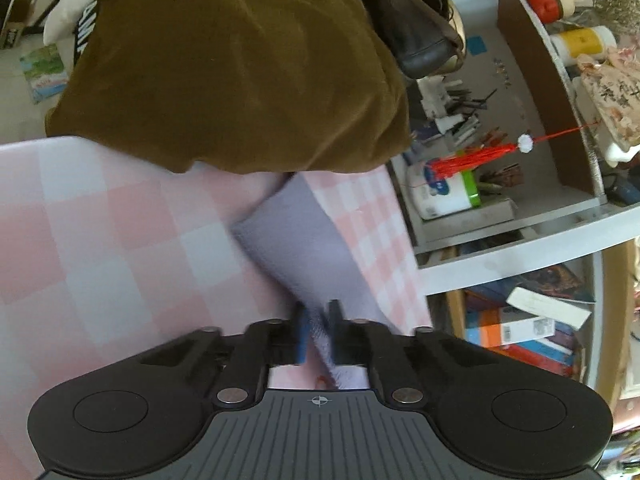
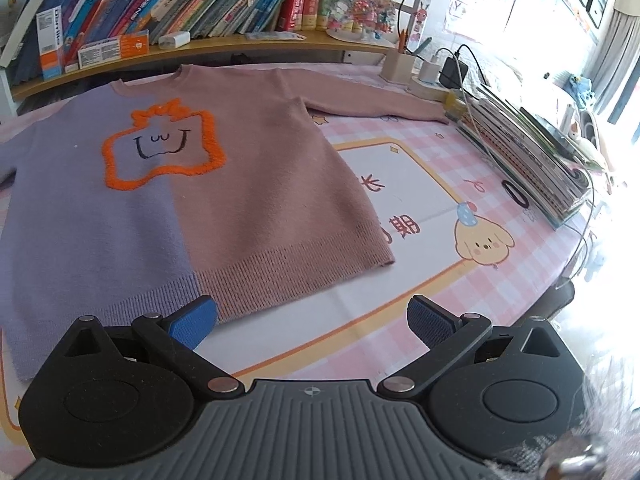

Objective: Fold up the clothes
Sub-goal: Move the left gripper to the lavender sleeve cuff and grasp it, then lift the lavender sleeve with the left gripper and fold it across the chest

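two grippers are in view: the left gripper (image 1: 318, 332) pinches the lilac sleeve (image 1: 304, 240) of the sweater (image 2: 192, 184), which lies flat, front up, on the pink checked tablecloth (image 2: 420, 184); the right gripper (image 2: 312, 320) hangs with jaws spread wide and empty over the sweater's ribbed hem (image 2: 296, 268)

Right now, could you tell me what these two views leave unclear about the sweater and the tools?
- Left wrist view: the left tool is shut on a lilac sleeve; its far end disappears under brown fabric.
- Right wrist view: the sweater is cut off at the left edge, hiding that sleeve.
- The right tool is open, over the hem; contact cannot be judged.
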`<move>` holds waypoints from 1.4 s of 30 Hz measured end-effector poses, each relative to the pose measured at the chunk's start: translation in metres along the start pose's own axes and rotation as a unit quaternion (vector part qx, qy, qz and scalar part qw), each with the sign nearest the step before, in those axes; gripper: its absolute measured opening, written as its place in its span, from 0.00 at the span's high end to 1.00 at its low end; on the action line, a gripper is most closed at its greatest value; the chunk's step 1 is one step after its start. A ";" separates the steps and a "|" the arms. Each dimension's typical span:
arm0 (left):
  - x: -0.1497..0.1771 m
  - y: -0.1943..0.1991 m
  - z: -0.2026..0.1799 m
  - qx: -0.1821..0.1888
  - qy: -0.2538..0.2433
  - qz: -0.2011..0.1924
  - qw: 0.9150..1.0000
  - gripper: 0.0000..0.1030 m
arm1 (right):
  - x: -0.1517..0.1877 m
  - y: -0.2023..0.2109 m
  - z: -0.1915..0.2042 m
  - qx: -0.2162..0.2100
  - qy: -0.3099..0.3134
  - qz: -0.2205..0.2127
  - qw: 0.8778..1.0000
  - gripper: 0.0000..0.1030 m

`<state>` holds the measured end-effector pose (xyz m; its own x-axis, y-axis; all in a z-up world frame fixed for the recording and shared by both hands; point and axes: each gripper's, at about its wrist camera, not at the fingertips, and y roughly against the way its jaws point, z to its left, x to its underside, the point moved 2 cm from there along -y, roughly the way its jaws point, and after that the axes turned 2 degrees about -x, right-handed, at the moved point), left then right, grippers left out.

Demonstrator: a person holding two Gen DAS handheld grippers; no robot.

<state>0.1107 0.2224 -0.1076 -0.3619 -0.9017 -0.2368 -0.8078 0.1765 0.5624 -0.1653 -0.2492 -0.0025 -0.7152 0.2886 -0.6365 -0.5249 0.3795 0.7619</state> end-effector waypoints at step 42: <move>0.338 -0.045 -0.286 0.063 -0.411 0.029 0.909 0.96 | -0.043 -0.100 -0.128 -0.249 0.099 -0.012 0.963 0.00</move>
<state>0.1577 -0.2031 0.0137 -0.5895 -0.2992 -0.7503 -0.8042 0.3049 0.5103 -0.1410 -0.4125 -0.0361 -0.7478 0.0924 -0.6574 -0.6639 -0.0994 0.7412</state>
